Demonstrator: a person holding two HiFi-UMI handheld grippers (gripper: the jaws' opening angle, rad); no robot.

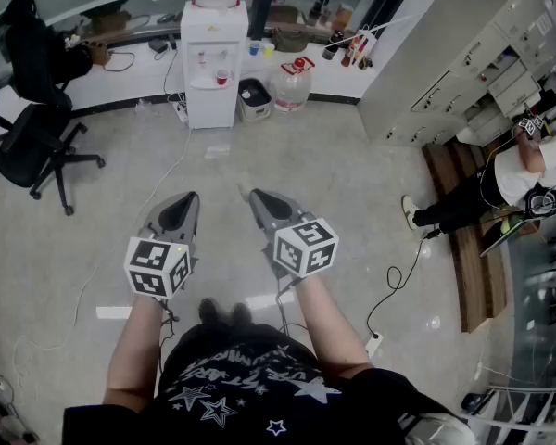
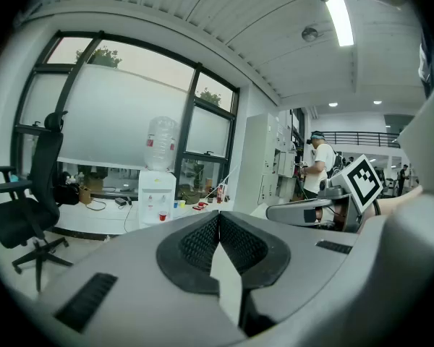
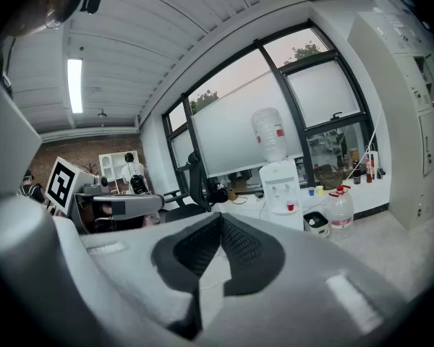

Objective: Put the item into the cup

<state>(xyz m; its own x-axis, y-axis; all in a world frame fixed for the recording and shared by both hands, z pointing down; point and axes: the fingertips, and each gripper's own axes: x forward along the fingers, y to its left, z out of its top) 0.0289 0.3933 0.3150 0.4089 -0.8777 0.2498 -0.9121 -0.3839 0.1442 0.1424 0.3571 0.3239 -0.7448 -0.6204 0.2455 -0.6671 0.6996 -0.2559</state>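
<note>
Head view, left tool (image 1: pixel 191 197), right tool (image 1: pixel 257 195), each closed tight, water dispenser (image 1: pixel 213 58) ahead, office chair (image 1: pixel 30 146) left

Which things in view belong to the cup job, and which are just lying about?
Job in hand:
- left gripper, shut, empty
- right gripper, shut, empty
- red cup on the water dispenser, a possible target; no item to put in can be made out

Lying about:
- office chair
- water jug on the floor
- cabinets
</note>
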